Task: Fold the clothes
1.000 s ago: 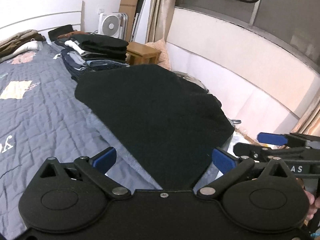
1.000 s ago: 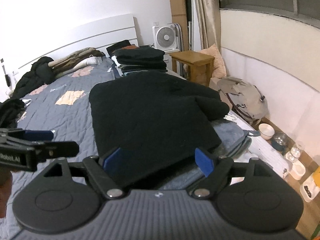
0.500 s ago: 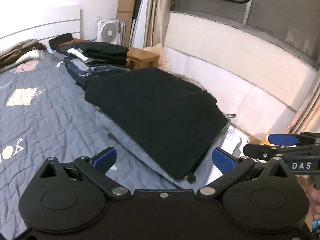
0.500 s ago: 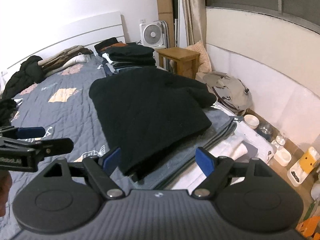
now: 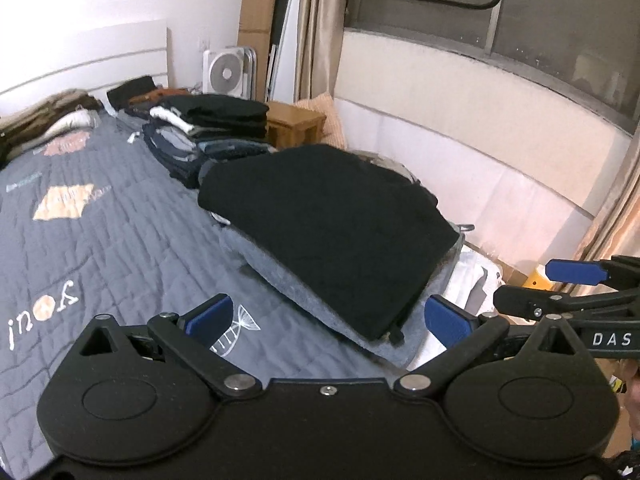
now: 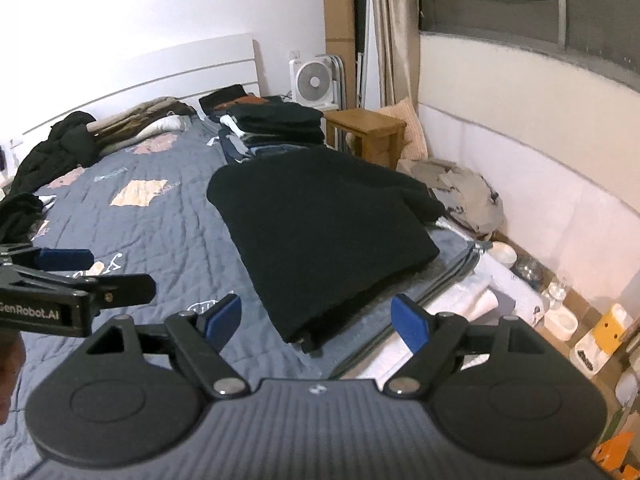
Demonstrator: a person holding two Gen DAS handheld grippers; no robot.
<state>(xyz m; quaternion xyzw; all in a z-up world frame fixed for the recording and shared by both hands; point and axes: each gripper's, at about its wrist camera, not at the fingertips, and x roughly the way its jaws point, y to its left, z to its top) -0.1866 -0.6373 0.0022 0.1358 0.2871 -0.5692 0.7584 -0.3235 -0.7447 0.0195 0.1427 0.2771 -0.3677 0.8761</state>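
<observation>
Black garment lies folded on the bed. Left gripper and right gripper are spread, empty. Next: an unfolded piece must be fetched.

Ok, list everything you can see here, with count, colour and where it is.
folded garment: one, black, near bed edge on a grey cloth
grey cloth: one, under the garment
stack of folded clothes: one, mostly dark, far end of bed
quilt: one, grey-blue, patterned, covers bed
fan: one, white, by wall
side table: one, wooden, beside bed
backpack: one, grey-beige, floor
left gripper: open, empty
right gripper: open, empty
</observation>
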